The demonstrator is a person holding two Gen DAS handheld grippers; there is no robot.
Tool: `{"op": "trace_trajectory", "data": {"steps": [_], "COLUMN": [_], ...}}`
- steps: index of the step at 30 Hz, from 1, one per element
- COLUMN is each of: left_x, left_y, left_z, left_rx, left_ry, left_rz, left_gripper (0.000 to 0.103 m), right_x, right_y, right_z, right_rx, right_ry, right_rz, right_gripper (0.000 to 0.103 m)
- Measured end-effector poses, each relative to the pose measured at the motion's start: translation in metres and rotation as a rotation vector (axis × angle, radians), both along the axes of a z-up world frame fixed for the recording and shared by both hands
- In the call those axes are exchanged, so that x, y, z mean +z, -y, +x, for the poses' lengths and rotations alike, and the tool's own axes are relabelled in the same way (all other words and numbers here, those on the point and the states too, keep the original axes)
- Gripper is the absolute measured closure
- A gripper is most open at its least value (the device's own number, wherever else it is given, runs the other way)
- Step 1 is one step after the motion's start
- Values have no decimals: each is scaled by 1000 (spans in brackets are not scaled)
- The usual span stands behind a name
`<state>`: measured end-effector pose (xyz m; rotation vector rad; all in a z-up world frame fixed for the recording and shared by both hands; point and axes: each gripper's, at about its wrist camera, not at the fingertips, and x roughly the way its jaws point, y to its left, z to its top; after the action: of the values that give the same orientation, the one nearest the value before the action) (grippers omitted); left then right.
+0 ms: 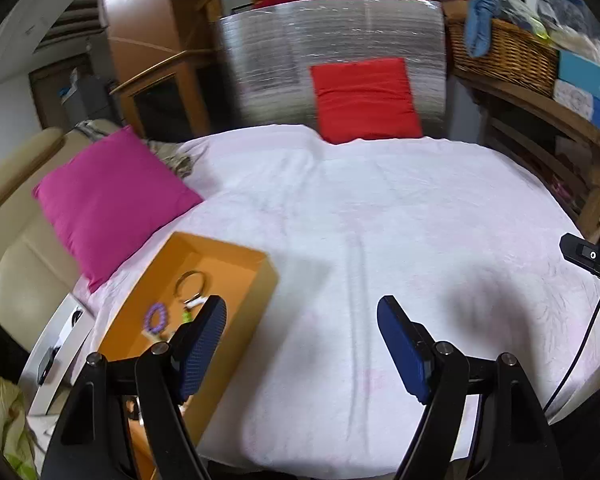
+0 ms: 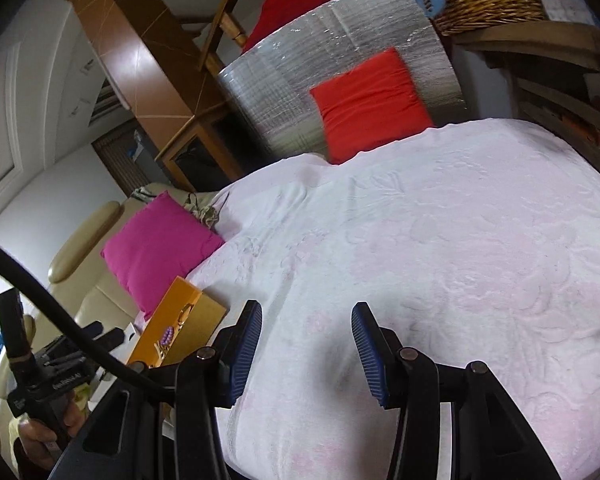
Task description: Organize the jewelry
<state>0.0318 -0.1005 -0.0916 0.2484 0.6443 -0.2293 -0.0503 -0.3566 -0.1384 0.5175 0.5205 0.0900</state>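
Observation:
An open orange box [image 1: 220,254] sits on the white cloth at the table's left side. Inside lie a metal bangle [image 1: 190,283], a purple bead bracelet [image 1: 157,316] and a small green piece [image 1: 186,315]. My left gripper [image 1: 302,312] is open and empty, just right of the box, its left finger overlapping the box in view. In the right wrist view the box [image 2: 188,320] is at the lower left, with the purple beads [image 2: 167,336] showing. My right gripper [image 2: 306,318] is open and empty above the bare cloth.
A pink cushion [image 1: 108,200] lies left of the table on a cream sofa. A red cushion [image 1: 364,100] leans on a silver foil panel [image 1: 332,48] at the far edge. A wicker basket [image 1: 504,56] sits on wooden shelves at right. The other hand-held gripper's body [image 2: 40,368] is at lower left.

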Motion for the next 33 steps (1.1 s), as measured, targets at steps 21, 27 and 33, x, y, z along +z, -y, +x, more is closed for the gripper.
{"op": "trace_trajectory", "data": {"steps": [21,27,33], "left_x": [-2,-2,-4], "left_y": [58,59,59], "left_z": [1,-2,-3], "left_rx": [-88,-83,-48], "left_ry": [7,4,7], "left_rz": [32,28,38], "left_gripper": [25,24,23], "right_x": [-7,-2,0], "right_y": [38,17,-3], "right_z": [-21,-15,-12], "right_rx": [-106,-100,-125], "right_ry": [-4,-4,-11], "right_rz": [20,-50,-145], "right_gripper": [53,49,44]}}
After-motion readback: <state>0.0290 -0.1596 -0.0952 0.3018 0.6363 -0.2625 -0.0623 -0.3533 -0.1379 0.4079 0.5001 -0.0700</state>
